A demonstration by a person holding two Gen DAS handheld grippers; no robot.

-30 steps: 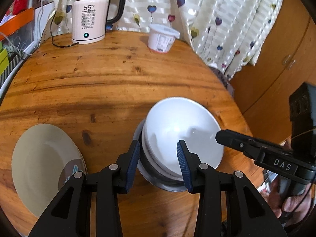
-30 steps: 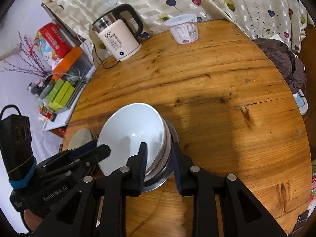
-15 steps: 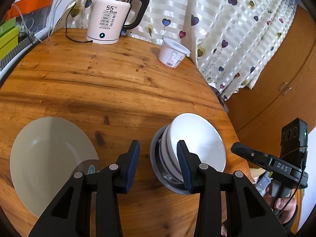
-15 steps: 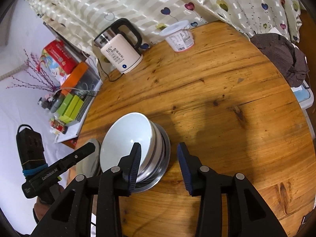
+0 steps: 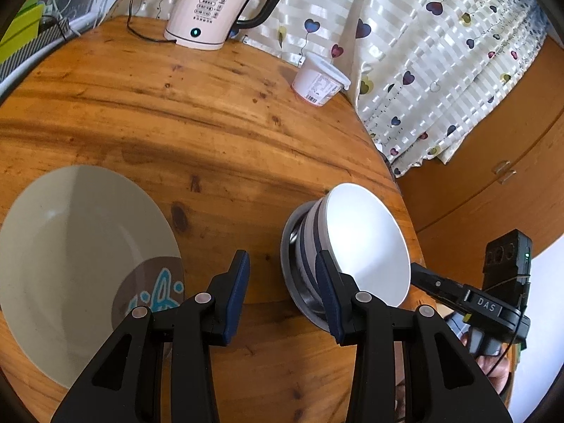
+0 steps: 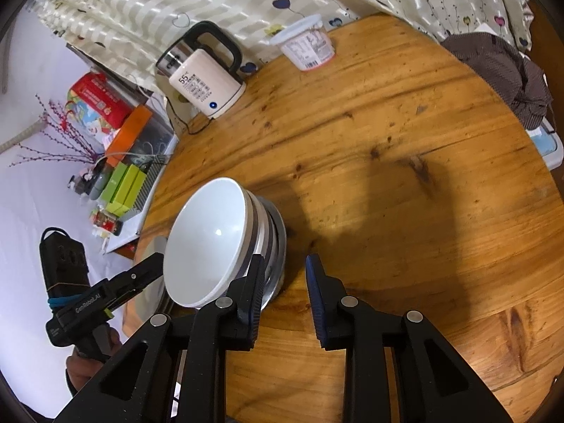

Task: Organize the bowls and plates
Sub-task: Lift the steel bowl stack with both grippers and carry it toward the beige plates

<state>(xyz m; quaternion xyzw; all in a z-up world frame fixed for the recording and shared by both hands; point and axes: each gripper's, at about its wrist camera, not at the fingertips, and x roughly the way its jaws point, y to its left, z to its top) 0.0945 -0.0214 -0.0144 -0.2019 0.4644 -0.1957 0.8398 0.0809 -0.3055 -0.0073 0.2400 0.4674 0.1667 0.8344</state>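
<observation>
Nested white bowls (image 5: 366, 243) on table (image 5: 211, 134) at 4 o'clock, plate (image 5: 81, 246) at 8, probably to be stacked; left gripper (image 5: 282, 282) half open, empty; right gripper (image 6: 283, 282) just narrowing, nothing between.

Round wooden worktop (image 5: 218, 134) w/ knots & dark grain. Pink-white electric kettle (image 5: 211, 7) at far edge, black handle, "55" on front, cord trailing left. White lidded tub (image 5: 319, 81) near it, by heart-print curtain (image 5: 423, 53). Off worktop: green boxes (image 6: 123, 187), red carton (image 6: 97, 104), brown cloth (image 6: 507, 74) at right.
</observation>
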